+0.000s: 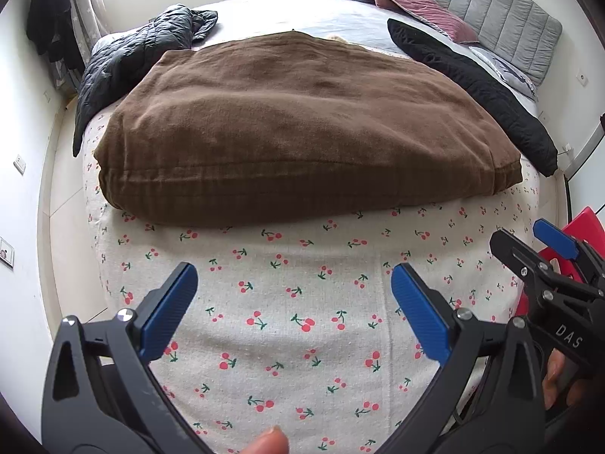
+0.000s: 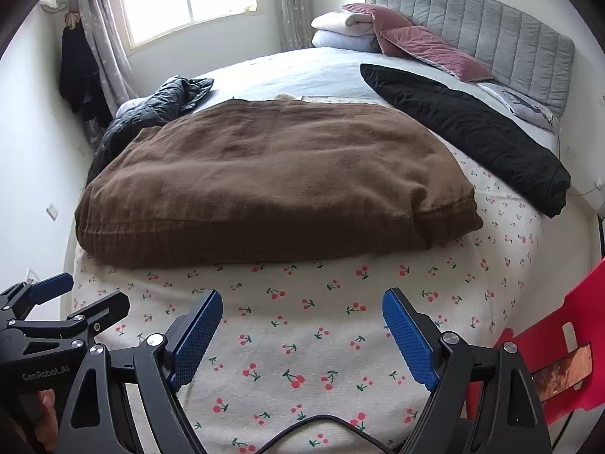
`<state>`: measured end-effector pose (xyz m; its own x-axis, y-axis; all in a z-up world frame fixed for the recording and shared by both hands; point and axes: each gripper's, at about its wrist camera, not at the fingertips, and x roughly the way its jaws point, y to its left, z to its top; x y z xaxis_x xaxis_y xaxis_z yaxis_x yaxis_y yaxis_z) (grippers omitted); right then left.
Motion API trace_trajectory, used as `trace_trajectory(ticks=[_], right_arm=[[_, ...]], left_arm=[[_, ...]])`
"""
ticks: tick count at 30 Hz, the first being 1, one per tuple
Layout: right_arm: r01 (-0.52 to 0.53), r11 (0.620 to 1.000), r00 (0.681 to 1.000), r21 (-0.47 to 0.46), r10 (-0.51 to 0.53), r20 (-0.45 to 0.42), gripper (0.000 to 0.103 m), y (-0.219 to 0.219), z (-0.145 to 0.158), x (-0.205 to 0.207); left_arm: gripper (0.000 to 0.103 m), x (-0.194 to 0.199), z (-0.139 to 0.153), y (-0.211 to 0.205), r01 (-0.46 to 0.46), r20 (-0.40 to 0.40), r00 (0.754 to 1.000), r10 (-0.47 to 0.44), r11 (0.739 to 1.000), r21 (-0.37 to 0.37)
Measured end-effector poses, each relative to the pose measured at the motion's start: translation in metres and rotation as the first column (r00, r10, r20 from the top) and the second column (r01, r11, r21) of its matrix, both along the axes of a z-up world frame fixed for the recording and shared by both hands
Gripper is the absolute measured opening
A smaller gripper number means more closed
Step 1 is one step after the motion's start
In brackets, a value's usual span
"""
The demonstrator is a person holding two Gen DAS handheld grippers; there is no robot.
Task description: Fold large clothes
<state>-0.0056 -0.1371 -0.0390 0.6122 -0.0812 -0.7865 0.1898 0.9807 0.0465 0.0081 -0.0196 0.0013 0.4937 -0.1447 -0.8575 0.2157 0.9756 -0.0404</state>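
A bedroom, mid-chore: across the middle of both wrist views a thick brown garment (image 1: 302, 125) lies folded into a broad slab on a cherry-print sheet (image 1: 302, 340), its stitched hem toward the cameras.

At the left of the frame, a dark quilted jacket (image 1: 132, 68) slumps off the far bed corner, partly tucked behind the brown slab's left end. Should either tool drag the brown piece leftward, that jacket could be carried along or pushed off the mattress.

At bottom centre, the left gripper (image 1: 295, 295) hangs over bare sheet with its blue pads spread wide and nothing between them, well short of the hem. The right gripper (image 2: 302, 329), likewise splayed and empty, hovers just beside it; its tip shows at the lower right of the left view. With the two tools so close, a reach toward opposite corners risks a clash of arms.

The main hazard, by the look of it, is the slab's bulk: a pinch taking only the top layer would peel the fold open, while a bite too low could catch the patterned sheet and pull it up too.

At the right, a black coat (image 1: 472, 87) lies diagonally, near the brown piece's right end, and a red chair (image 2: 559, 340) stands at the bed's edge, a snag for a swinging elbow.
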Motion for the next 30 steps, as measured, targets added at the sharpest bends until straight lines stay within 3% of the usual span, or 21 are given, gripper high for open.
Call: trace_trajectory(ticks=[30], right_arm=[[-0.021, 1.000, 1.000, 0.022, 0.021, -0.018, 0.088, 0.0040, -0.0083, 0.0081]], left_arm=[[0.102, 0.0067, 0.0001, 0.0070, -0.006, -0.016, 1.000, 0.005, 1.000, -0.029]])
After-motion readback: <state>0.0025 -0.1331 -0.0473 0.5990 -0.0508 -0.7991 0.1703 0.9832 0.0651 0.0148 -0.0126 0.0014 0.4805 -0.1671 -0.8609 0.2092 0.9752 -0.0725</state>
